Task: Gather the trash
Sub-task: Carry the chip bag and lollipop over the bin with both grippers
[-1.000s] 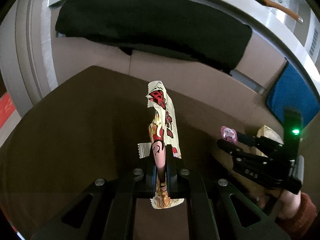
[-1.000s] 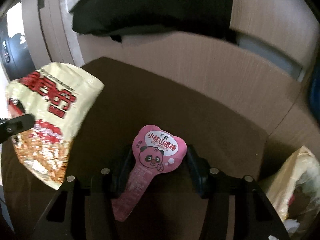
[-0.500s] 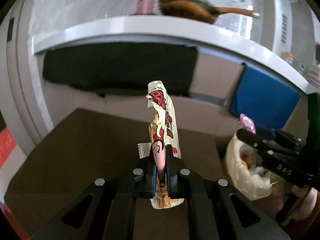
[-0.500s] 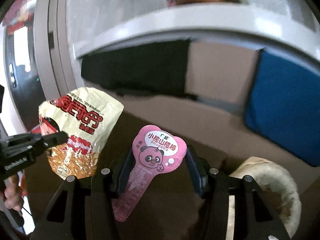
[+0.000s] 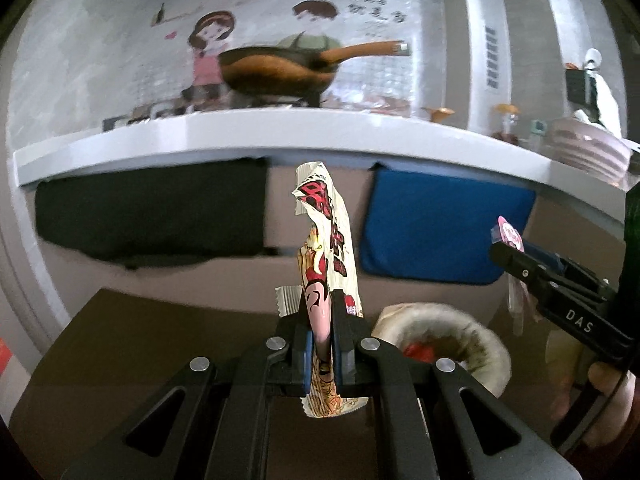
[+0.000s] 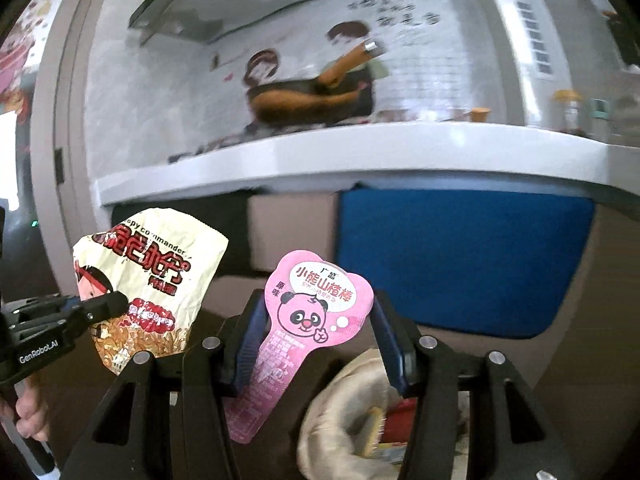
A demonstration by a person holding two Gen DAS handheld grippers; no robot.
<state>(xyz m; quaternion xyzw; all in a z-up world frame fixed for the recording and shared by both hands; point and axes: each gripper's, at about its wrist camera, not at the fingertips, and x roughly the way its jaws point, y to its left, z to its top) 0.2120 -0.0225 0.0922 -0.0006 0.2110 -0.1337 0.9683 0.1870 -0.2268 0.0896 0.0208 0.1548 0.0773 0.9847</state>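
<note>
Snack wrapper (image 5: 326, 240) clamped upright in left gripper (image 5: 321, 344); bag (image 5: 444, 344) apparently below-right.

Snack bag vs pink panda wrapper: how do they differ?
The snack bag is cream with red print, wide and crumpled; the pink panda wrapper is flat, with a rounded head and narrow tail. The left gripper pinches the bag with jaws nearly closed; the right gripper spans the wrapper's wide head with jaws further apart. Both are held off the table.

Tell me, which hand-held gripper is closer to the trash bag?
Right. The right hand-held gripper, holding the pink wrapper, hangs just above the trash bag. The left hand-held gripper, pinching the snack bag, sits off to the bag's left.
</note>
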